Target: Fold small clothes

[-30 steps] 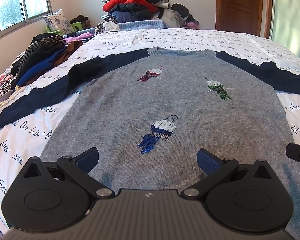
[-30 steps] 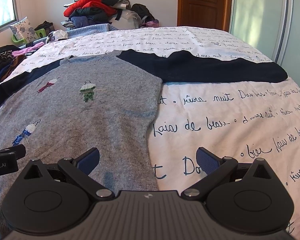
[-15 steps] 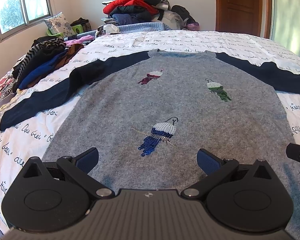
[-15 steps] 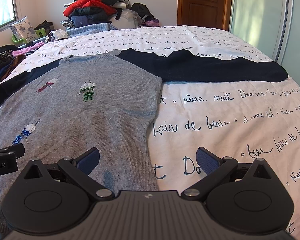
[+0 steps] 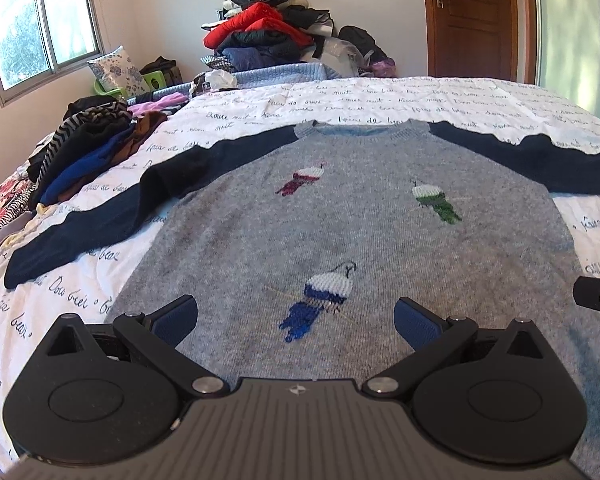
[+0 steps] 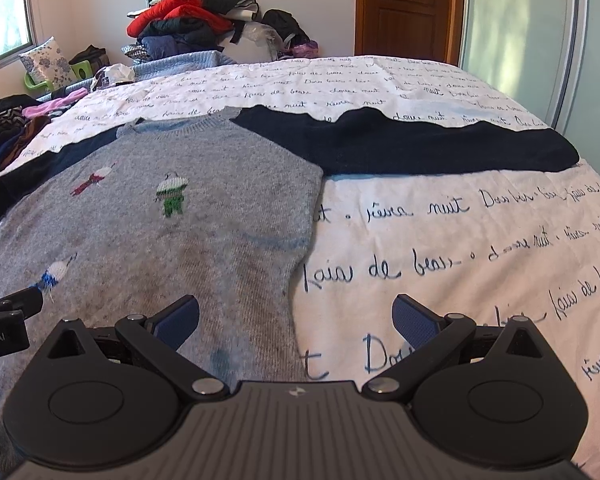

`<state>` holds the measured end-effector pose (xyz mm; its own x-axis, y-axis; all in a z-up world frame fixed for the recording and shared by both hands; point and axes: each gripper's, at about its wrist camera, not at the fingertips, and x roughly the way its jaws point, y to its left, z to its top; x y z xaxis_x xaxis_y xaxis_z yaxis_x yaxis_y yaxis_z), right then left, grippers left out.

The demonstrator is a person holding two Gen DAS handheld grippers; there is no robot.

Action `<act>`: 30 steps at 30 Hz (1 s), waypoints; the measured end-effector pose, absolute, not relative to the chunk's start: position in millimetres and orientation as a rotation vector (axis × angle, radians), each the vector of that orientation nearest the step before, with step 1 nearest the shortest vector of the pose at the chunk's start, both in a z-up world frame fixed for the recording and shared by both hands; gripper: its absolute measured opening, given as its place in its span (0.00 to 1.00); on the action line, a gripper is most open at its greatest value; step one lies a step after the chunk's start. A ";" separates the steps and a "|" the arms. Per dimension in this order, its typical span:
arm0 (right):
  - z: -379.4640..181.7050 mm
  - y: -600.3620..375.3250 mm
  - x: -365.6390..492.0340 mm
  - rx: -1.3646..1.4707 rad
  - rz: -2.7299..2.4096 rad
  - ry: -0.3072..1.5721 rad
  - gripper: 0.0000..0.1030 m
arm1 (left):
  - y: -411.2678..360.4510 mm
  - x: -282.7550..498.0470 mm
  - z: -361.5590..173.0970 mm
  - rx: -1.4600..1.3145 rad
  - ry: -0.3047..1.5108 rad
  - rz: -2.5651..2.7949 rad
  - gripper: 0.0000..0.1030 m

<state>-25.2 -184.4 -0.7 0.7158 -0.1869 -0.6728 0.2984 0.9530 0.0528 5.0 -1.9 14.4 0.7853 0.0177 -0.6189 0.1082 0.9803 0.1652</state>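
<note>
The grey sweater (image 5: pixel 340 232) lies face up and spread flat across the bed (image 6: pixel 440 240), collar at the far end and both navy sleeves stretched out to left and right; that layout reads as the start of a fold, with every edge in reach and nothing yet turned over. The left tool (image 5: pixel 296 316) hangs above the near part of the body panel, released, its blue pads wide apart with only knit between them; the right tool (image 6: pixel 296 316) is likewise released and straddles the sweater's right side seam, one pad over grey wool, the other over the printed bedcover. In my judgement both sit near the hem because that is the edge a first grasp would take.

The hem itself is hidden below each tool's housing, so whether it lies straight cannot be told; the right sleeve (image 6: pixel 420 148) is cut off at the frame edge in the left view, though the right view shows its cuff; dark smudges on the wool may be shadow or wear. A heap of clothes (image 5: pixel 268 40) stands at the far wall; another pile (image 5: pixel 88 144) lies at the bed's left.
</note>
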 end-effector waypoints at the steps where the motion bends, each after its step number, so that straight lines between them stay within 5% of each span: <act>1: 2.4 -185.8 -22.9 0.161 -0.272 0.718 1.00 | -2.1 7.3 16.1 0.193 0.664 -0.052 1.00; 30: -3.7 -286.8 42.8 0.249 -0.328 0.681 1.00 | -50.0 69.3 30.4 0.200 0.656 -0.148 1.00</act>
<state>42.9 -286.8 -3.7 0.7288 -0.2144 -0.6503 0.3752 0.9195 0.1173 69.3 -50.0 30.4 0.7832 -0.0733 -0.6175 0.1991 0.9703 0.1373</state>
